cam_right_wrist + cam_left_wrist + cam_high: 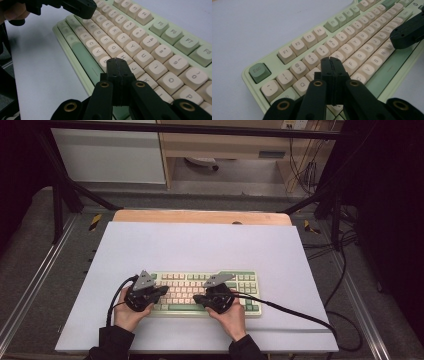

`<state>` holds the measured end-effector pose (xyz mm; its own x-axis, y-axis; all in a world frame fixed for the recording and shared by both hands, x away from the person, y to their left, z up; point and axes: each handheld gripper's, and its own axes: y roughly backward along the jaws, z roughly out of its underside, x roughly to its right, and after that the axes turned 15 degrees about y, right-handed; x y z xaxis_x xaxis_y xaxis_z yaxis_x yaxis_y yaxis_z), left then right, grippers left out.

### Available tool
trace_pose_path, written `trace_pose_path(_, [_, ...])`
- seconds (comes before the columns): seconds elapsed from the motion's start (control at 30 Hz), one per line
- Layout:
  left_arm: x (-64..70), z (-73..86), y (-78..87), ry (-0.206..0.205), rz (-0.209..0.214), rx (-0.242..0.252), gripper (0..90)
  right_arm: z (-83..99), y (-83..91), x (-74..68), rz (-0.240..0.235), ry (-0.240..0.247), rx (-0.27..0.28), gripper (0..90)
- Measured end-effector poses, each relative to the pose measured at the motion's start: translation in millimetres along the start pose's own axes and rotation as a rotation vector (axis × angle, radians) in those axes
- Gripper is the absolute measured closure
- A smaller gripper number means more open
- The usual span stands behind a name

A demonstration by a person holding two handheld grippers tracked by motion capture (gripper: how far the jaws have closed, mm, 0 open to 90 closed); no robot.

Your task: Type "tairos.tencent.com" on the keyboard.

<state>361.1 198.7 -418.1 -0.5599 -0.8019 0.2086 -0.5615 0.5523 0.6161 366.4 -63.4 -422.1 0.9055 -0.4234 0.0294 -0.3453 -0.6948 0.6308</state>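
Note:
A pale green keyboard (250,292) with cream and green keys lies near the front of the table. My left gripper (164,290) hovers over its left half, jaws pressed together with nothing between them. In the left gripper view the left gripper (330,59) points at the W/E keys of the keyboard (352,37). My right gripper (196,298) is shut over the lower middle rows. In the right gripper view the right gripper (115,60) sits over the N/M keys of the keyboard (130,40).
The keyboard rests on a white board (200,245) over a wooden table (200,216). Black cables (295,312) trail from both grippers across the board. A black metal frame (60,195) stands around the table. The other gripper's tip (407,33) shows at the right of the left gripper view.

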Motion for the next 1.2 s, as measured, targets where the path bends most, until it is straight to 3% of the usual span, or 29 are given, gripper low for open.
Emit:
trace_pose_path(0.4, [0.7, -0.5, 1.1, -0.001, 0.003, 0.003, 89.7, -0.1, 14.9, 5.3, 0.024, 0.015, -0.017, 90.0])
trace_pose_path(1.2, [12.7, -5.8, -3.8, -0.023, 0.015, -0.001, 89.6, 29.2, 48.4, 21.4, 0.072, -0.026, -0.01, 90.0])
